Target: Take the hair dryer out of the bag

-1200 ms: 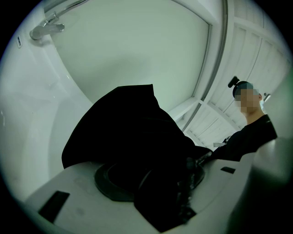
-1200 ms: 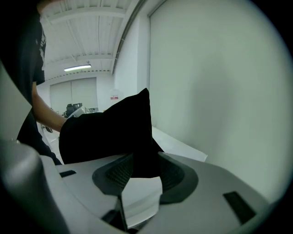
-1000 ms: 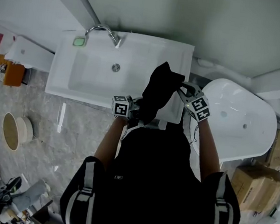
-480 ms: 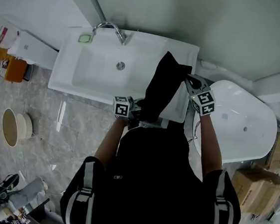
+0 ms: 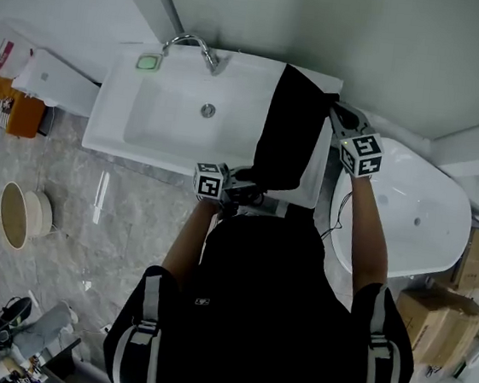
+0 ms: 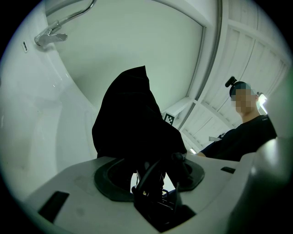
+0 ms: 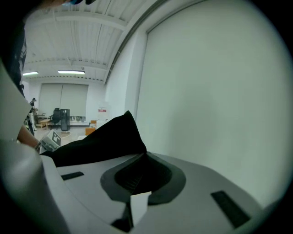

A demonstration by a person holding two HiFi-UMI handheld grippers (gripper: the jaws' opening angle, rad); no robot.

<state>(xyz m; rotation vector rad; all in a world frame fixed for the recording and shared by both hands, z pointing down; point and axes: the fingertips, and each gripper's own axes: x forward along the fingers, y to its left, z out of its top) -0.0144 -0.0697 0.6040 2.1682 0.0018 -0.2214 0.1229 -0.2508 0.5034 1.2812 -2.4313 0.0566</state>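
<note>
Well, one black bag (image 5: 285, 127) stretches above the single sink's (image 5: 151, 138) right end, two grippers clamped on it: the left gripper (image 5: 238, 190) at its near end, the right gripper (image 5: 334, 111) pinching its far corner. The hair dryer is hidden.

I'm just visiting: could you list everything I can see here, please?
sink: one, white, against the wall
tap: one, chrome, sink's back rim
square pad: one, green, beside the tap
bag: one, black, stretched above the sink's right side
bathtub: one, white, right of the sink
cardboard boxes: several, brown, far right
round container: one, beige, floor at left
orange package: one, left edge
left tongs: one, grey, shut on bag's near end
right tongs: one, grey, shut on bag's far end
</note>
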